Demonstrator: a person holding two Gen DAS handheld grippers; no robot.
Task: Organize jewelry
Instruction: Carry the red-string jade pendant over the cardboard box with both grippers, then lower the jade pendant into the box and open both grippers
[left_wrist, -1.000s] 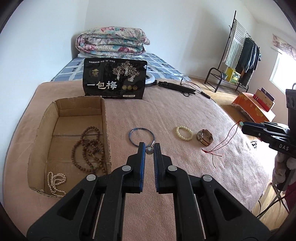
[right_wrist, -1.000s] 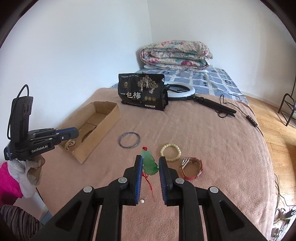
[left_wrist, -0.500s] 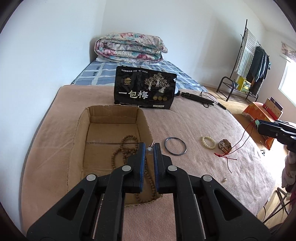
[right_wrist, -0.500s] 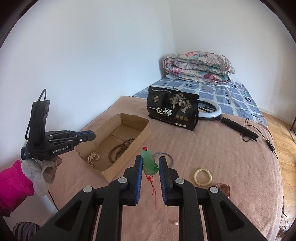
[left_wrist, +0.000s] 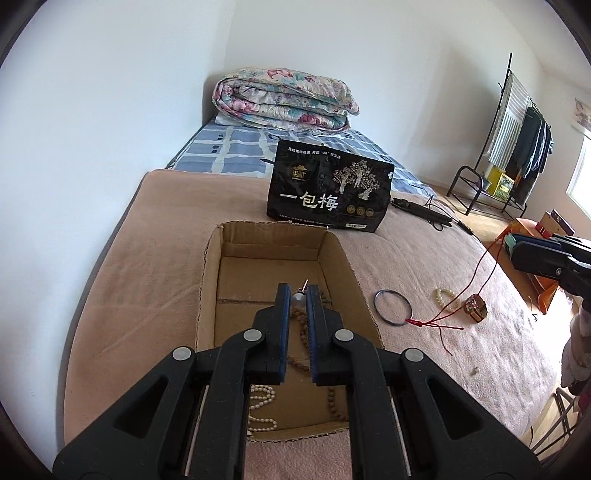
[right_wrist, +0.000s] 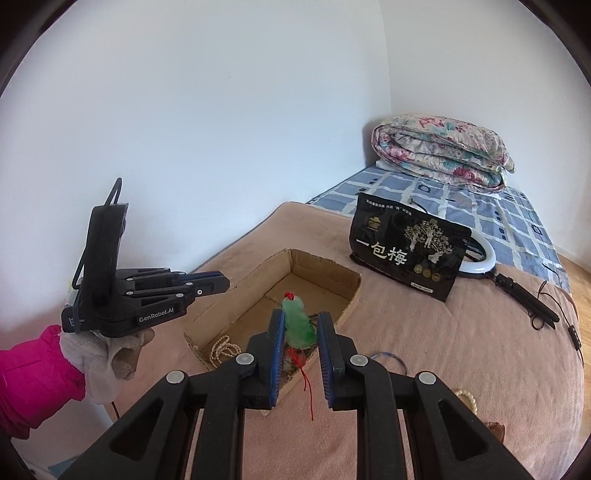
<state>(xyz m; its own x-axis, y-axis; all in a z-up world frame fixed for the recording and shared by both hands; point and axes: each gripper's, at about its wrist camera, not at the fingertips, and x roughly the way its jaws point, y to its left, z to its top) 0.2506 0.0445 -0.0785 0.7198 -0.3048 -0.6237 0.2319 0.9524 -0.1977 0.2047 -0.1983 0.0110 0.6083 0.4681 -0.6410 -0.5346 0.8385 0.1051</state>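
Note:
My left gripper is shut on a small pale charm with a metal pin, held above the open cardboard box. A brown bead necklace and a white pearl strand lie inside the box. My right gripper is shut on a green jade pendant, whose red cord dangles over the box's near corner. On the blanket to the right rest a blue bangle, a white bead bracelet and a reddish watch.
A black snack bag stands just behind the box. Beyond it sit a folded floral quilt and a ring light with its cable. A clothes rack is at the far right. A gloved hand in a pink sleeve holds the left gripper.
Both grippers have swung left from the loose jewelry to the box, each carrying its piece. The left one now hangs over the box; the pendant is at the box's near corner.

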